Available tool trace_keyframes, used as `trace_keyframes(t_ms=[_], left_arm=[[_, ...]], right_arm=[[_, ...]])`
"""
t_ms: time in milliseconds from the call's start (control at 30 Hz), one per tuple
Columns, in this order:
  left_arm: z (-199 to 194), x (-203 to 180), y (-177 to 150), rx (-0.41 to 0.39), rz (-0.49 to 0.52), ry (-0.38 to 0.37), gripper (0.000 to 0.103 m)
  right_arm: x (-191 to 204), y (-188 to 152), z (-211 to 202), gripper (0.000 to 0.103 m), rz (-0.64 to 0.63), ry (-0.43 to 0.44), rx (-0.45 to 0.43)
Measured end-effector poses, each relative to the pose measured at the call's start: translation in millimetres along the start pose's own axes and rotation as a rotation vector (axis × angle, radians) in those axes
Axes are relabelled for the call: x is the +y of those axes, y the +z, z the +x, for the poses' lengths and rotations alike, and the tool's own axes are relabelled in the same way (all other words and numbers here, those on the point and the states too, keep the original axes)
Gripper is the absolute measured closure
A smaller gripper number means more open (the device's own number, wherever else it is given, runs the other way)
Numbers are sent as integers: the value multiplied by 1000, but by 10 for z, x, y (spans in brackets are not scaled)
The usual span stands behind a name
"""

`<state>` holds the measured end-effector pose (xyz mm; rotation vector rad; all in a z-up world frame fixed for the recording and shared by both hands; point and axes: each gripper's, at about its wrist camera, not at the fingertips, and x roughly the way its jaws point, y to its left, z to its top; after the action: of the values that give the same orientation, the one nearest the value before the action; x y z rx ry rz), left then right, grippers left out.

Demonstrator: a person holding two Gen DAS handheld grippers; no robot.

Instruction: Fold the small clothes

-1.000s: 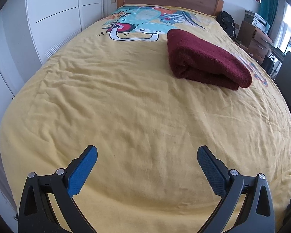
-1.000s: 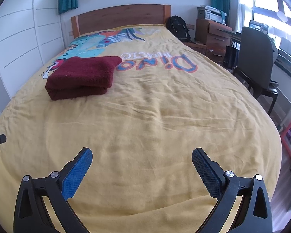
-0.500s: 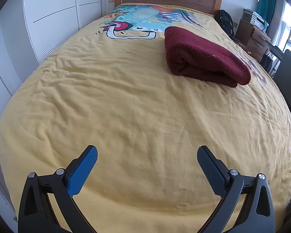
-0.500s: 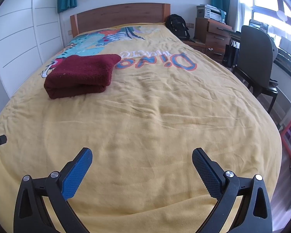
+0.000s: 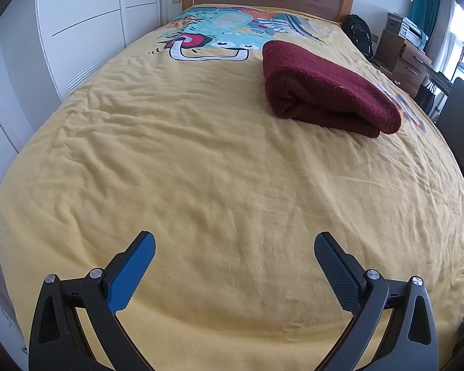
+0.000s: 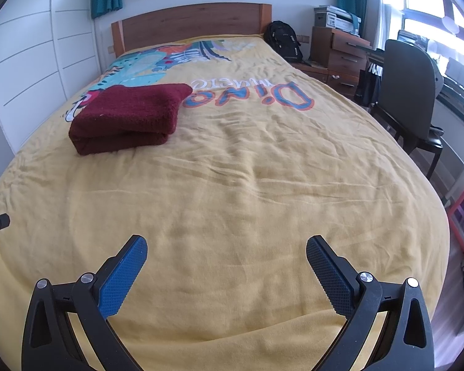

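Observation:
A folded dark red garment (image 5: 328,88) lies on the yellow bedspread (image 5: 201,170), far ahead and to the right in the left wrist view. In the right wrist view the garment (image 6: 130,117) lies far ahead to the left. My left gripper (image 5: 233,244) is open and empty above the near part of the bed. My right gripper (image 6: 225,250) is open and empty, also near the bed's foot. Both are well apart from the garment.
A wooden headboard (image 6: 188,24) stands at the far end. White wardrobe doors (image 5: 86,24) line the left side. A black backpack (image 6: 283,40), wooden drawers (image 6: 340,52) and a dark chair (image 6: 408,99) stand to the right of the bed.
Both views have shifted slightly, so the garment sits a little lower and nearer in the frames. Both grippers stay open and empty.

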<state>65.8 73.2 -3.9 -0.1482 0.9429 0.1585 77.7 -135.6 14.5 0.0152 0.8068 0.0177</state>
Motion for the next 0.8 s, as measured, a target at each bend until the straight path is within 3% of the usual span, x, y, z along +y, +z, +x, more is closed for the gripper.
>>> trace_keyframes(t_ms=[433,800], left_arm=[[-92,-59,39,-54,39,47,1],[-206,-68,84,-104,35,41,1]], right_arm=[[7,-2,-2,0,-1,-1,1],[13,24,-17,0,-16,-23,12]])
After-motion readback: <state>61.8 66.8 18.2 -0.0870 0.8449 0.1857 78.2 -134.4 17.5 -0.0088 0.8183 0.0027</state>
